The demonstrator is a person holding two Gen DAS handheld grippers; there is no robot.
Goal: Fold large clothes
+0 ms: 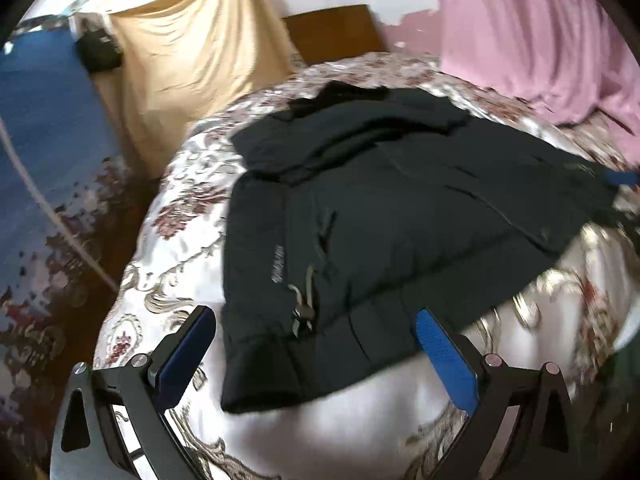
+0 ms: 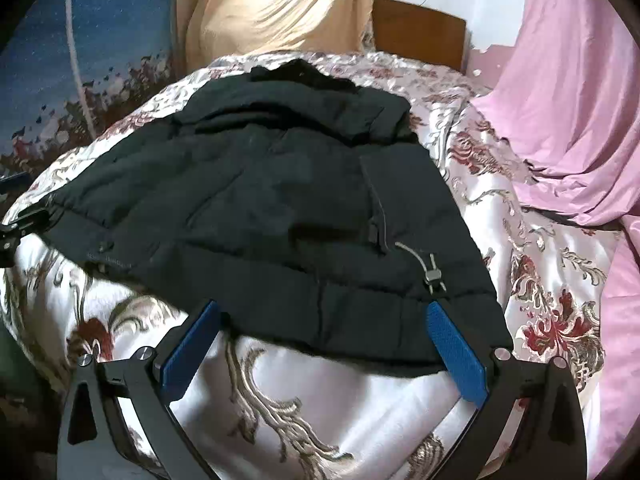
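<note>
The left gripper [image 1: 316,322] is spread wide over the near hem of the jacket [image 1: 400,208], its blue pads [image 1: 444,356] far apart with nothing between them but the hem and bedspread below. One pad sits off the jacket's left edge, the other above the hem further right. It holds nothing.

The right gripper [image 2: 320,318] is just as wide open, also at the near hem of the jacket [image 2: 248,208]. Its right pad [image 2: 456,352] overlaps the hem's corner below the toggle [image 2: 434,274]; its left pad is over the bedspread just short of the hem. I can't tell whether either pad touches the cloth. Nothing is gripped.

The jacket is dark and padded. It lies roughly flat on the bedspread [image 1: 176,240], hem toward the grippers and collar [image 2: 304,74] at the far end. A sleeve or upper part is folded across the top. A drawcord [image 1: 304,300] with its toggle lies near the hem, beside a zip pocket [image 2: 378,208]. Small lettering [image 1: 277,264] runs along one panel.

The bedspread is shiny white with red and gold flowers. Pink cloth [image 2: 568,120] drapes along the right side of the bed, touching the bedspread. Tan cloth [image 2: 280,4] hangs beyond the far end, next to a brown headboard [image 2: 420,36]. A blue patterned carpet [image 1: 48,128] lies off to the left, with a white cord [image 1: 44,204] across it. At the far left of the right camera's view, part of the other gripper's black frame [image 2: 16,224] shows by the jacket's edge.
</note>
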